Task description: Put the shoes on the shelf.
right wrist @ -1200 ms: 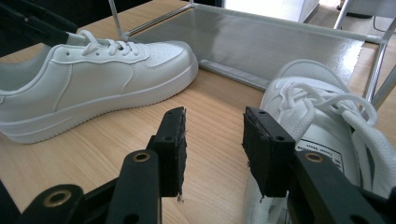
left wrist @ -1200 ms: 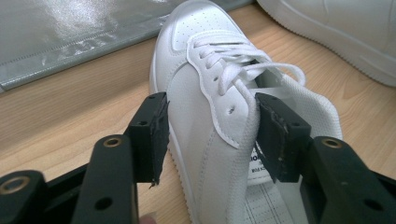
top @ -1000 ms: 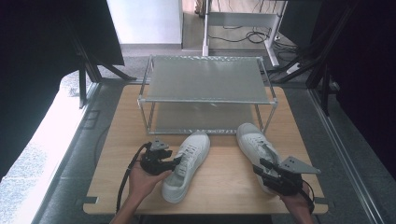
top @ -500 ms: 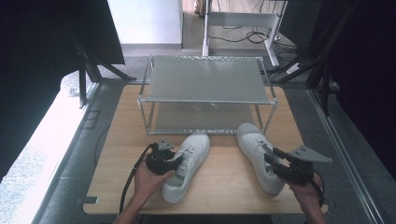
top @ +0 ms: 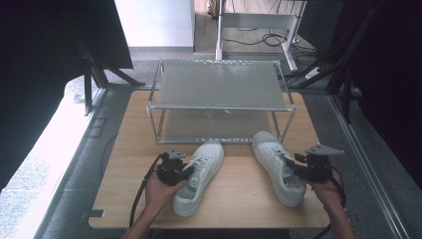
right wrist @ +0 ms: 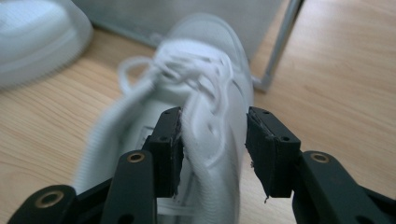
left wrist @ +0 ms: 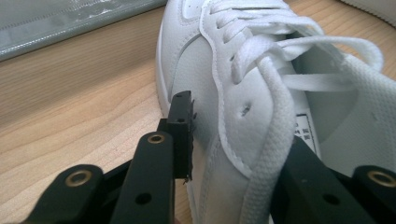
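Left tongs (top: 185, 172) straddle the side wall of the left white shoe (top: 199, 175) at about 7 o'clock on the tabletop (top: 124, 169); whether they pinch it I cannot tell. Right tongs (top: 293, 167) stand apart around the right white shoe's (top: 274, 164) side at 5 o'clock, before the metal rack (top: 219, 87).

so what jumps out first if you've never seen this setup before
Two white sneakers on the wooden table, the left sneaker and the right sneaker, toes pointing at a two-tier metal shoe rack behind them. A hand-held gripper sits at each: the left gripper has its jaws astride the left sneaker's side wall, and the right gripper is open around the right sneaker's collar.
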`<state>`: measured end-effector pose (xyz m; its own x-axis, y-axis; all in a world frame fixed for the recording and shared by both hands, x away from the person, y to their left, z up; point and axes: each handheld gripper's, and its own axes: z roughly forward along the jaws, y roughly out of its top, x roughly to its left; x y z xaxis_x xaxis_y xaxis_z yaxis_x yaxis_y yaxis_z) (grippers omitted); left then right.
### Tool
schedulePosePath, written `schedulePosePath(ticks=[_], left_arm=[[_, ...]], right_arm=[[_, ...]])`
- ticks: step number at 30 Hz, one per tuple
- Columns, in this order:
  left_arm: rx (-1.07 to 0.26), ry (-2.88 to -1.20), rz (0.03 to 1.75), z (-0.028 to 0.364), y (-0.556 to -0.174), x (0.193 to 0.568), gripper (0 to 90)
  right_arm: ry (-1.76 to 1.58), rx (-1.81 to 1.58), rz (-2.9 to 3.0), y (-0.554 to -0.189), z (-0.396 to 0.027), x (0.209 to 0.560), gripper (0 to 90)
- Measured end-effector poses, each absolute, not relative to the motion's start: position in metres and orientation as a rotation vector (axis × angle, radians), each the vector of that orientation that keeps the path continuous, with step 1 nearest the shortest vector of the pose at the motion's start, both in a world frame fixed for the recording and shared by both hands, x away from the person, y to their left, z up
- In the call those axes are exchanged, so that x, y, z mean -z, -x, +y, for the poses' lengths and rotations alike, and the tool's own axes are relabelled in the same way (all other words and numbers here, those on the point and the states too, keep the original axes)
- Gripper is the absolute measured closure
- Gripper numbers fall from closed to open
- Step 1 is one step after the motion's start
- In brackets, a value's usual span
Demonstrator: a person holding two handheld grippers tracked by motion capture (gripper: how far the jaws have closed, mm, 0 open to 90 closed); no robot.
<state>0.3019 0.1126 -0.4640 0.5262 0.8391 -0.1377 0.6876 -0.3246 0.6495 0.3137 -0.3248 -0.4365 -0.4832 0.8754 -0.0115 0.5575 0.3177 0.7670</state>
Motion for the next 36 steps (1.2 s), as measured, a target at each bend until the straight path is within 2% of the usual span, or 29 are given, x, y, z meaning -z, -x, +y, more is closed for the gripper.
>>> schedulePosePath(ticks=[5, 11, 15, 22, 30, 36], left_arm=[[-0.313, -2.109, 1.243, 0.110, -0.303, 0.465, 73.0], [-0.319, -2.105, 1.240, 0.110, -0.303, 0.466, 73.1], [-0.317, -2.096, 1.239, 0.110, -0.303, 0.467, 73.1], [-0.333, -2.091, 1.244, 0.109, -0.303, 0.468, 73.8], [-0.369, -2.065, 1.248, 0.109, -0.301, 0.470, 77.9], [-0.367, -2.051, 1.248, 0.111, -0.301, 0.470, 81.6]], right_arm=[[-1.285, -1.028, 2.171, -0.320, -0.327, 0.445, 56.1], [-1.275, -0.830, 2.195, -0.329, -0.318, 0.454, 60.1], [-1.310, -0.845, 2.202, -0.336, -0.321, 0.458, 62.2], [-1.273, -0.742, 2.239, -0.345, -0.312, 0.461, 70.4], [-1.347, -0.692, 2.218, -0.353, -0.313, 0.466, 85.4], [-1.395, -0.753, 2.203, -0.353, -0.319, 0.467, 86.4]])
